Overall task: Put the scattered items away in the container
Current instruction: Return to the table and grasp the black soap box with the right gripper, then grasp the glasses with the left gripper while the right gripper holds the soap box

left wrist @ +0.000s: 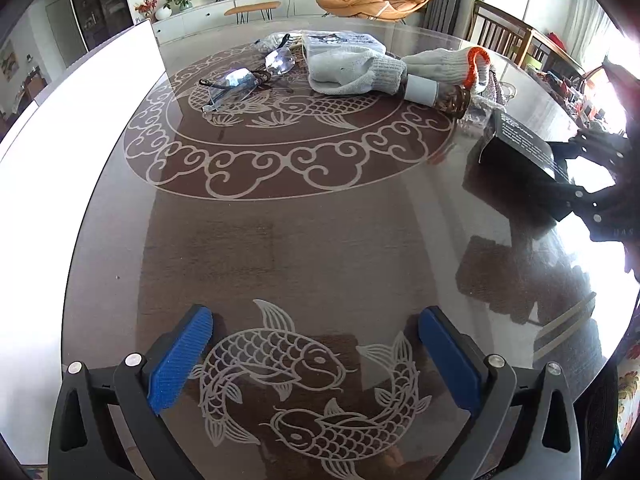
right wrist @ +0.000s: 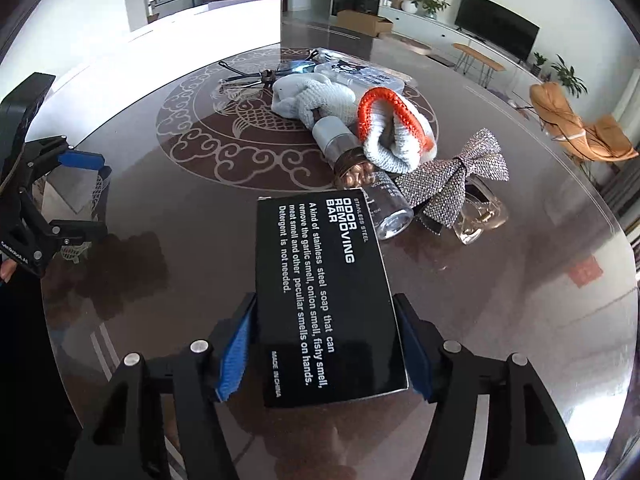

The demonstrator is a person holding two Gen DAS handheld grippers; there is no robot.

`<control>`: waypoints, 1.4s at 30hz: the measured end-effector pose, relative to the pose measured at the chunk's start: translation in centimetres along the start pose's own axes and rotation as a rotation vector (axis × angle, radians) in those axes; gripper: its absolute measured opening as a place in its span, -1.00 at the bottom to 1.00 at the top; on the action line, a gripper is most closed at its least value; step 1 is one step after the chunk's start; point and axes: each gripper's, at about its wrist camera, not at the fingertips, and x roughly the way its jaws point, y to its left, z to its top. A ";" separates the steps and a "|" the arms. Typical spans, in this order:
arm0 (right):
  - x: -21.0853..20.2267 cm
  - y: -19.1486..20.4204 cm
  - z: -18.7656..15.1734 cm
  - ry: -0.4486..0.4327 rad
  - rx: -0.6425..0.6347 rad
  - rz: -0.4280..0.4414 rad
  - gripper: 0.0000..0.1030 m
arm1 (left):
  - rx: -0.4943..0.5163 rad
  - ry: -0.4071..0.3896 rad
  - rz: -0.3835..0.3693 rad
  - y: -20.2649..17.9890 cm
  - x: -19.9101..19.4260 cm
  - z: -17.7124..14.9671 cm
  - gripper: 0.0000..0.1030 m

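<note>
My right gripper [right wrist: 324, 344] is shut on a black box [right wrist: 326, 296] printed "Odor Removing Bar" and holds it above the round glass-topped table [right wrist: 520, 300]. The box also shows at the right of the left wrist view [left wrist: 520, 152], with the right gripper [left wrist: 592, 176] on it. My left gripper [left wrist: 316, 344] is open and empty over the fish pattern at the near table edge; it shows at the left of the right wrist view [right wrist: 80, 196]. Scattered ahead lie safety glasses [left wrist: 244, 76], a grey glove [left wrist: 352, 72], an orange-cuffed glove [right wrist: 396, 136], a grinder bottle [right wrist: 340, 148], a sparkly bow [right wrist: 452, 184] and small glass bottles [right wrist: 392, 208].
A flat clear packet [right wrist: 360, 72] lies behind the gloves. A white counter [left wrist: 80, 92] runs along the table's left side. Wooden chairs [left wrist: 500, 28] stand at the far right. A mesh basket [right wrist: 96, 196] shows below the table edge by the left gripper.
</note>
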 end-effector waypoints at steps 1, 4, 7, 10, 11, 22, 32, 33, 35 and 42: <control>-0.2 0.3 -0.3 0.000 0.033 -0.019 0.19 | 0.001 0.010 0.000 0.0 0.1 0.2 1.00; -1.1 1.7 -1.5 -0.016 0.137 -0.084 0.16 | 0.045 0.037 -0.017 0.2 0.6 1.4 1.00; -1.9 2.8 -2.8 -0.042 0.191 -0.133 0.16 | 0.078 0.023 -0.025 1.3 0.9 3.6 1.00; -2.4 3.3 -3.7 -0.059 0.264 -0.124 0.16 | 0.089 -0.038 -0.033 3.1 0.2 7.6 1.00; -2.6 3.2 -3.9 -0.065 0.287 -0.114 0.16 | 0.087 -0.056 -0.034 3.7 0.0 9.1 1.00; -3.3 3.2 -4.7 -0.079 0.369 -0.109 0.16 | 0.153 0.005 0.014 7.2 5.3 19.1 1.00; -4.3 3.0 -5.6 -0.101 0.417 -0.110 0.16 | 0.240 0.098 -0.003 6.8 8.9 20.2 1.00; -4.3 2.9 -5.6 -0.100 0.423 -0.118 0.16 | 0.245 0.094 -0.007 6.7 9.0 20.3 1.00; -4.4 2.8 -5.5 -0.096 0.430 -0.125 0.16 | 0.239 0.092 -0.024 6.7 9.2 20.5 1.00; -4.0 2.4 -4.7 -0.086 0.417 -0.141 0.16 | 0.193 0.117 -0.076 6.9 9.9 20.9 1.00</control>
